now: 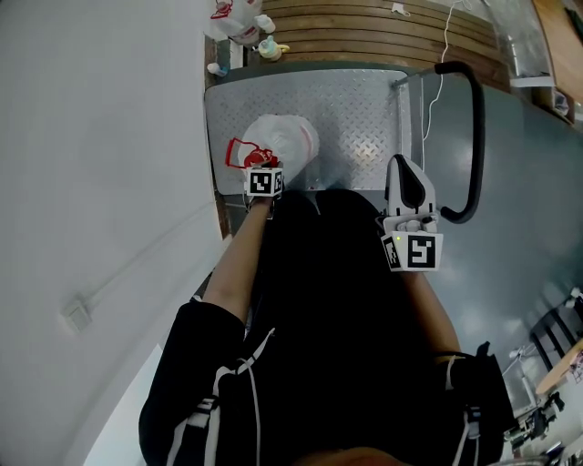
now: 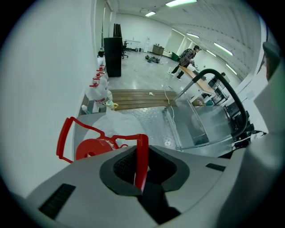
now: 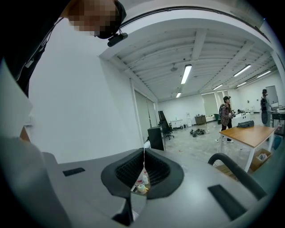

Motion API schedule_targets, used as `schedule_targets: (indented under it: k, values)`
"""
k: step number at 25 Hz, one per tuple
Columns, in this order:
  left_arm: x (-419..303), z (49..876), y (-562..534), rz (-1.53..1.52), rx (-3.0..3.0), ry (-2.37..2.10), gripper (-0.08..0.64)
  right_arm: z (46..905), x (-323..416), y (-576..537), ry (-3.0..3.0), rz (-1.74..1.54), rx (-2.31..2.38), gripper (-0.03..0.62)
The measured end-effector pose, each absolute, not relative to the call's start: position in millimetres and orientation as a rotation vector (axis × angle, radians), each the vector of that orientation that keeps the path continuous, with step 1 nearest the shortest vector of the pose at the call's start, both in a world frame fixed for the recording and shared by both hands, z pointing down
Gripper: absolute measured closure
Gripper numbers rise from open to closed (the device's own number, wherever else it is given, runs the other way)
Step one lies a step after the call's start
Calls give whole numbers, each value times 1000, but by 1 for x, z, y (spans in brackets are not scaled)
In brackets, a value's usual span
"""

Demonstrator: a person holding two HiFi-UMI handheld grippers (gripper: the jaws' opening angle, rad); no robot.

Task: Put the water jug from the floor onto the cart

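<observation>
The water jug (image 1: 284, 141) is translucent white with a red cap (image 2: 91, 149) and a red carrying handle (image 2: 142, 151). It is over the near left part of the cart's diamond-plate deck (image 1: 355, 109); whether it rests there I cannot tell. My left gripper (image 1: 261, 173) points steeply down, shut on that red handle, which runs between the pads in the left gripper view (image 2: 141, 171). My right gripper (image 1: 407, 173) is held level at the cart's near right, beside the black push handle (image 1: 475, 136). Its jaws (image 3: 144, 167) are shut with nothing in them.
A white wall (image 1: 91, 136) runs close along the cart's left side. More jugs (image 1: 239, 23) stand against it beyond the cart, next to a wooden pallet (image 1: 364, 27). A black cabinet (image 2: 113, 55) and a person at a table (image 2: 187, 58) are far off.
</observation>
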State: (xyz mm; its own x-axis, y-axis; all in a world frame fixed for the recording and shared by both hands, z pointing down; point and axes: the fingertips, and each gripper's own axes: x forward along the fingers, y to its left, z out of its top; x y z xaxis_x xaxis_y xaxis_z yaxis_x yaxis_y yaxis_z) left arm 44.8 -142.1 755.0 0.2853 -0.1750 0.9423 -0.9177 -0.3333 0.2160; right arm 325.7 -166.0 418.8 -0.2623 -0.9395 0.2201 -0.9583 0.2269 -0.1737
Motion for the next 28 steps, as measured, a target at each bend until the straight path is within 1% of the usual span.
schedule_targets:
  k: [10,16,20,23,28]
  values:
    - [77,755,-126,947,1744,-906,494,421,324,-157,-2433,415,1849,574]
    - [91,756,-120,983,1791,-831,492,415,315,-157,-2492,407,1817,574]
    - [101,756,-114,1069,1874,-812,491,412,299,-160,-2556,421,1739,574]
    - [108,746,-117,1012,1899,-842,472,414,289,-159,-2570,430,1707,574]
    - [116,735,-114,945,1913,-826,474,419,284,-159,-2573,439,1683,574]
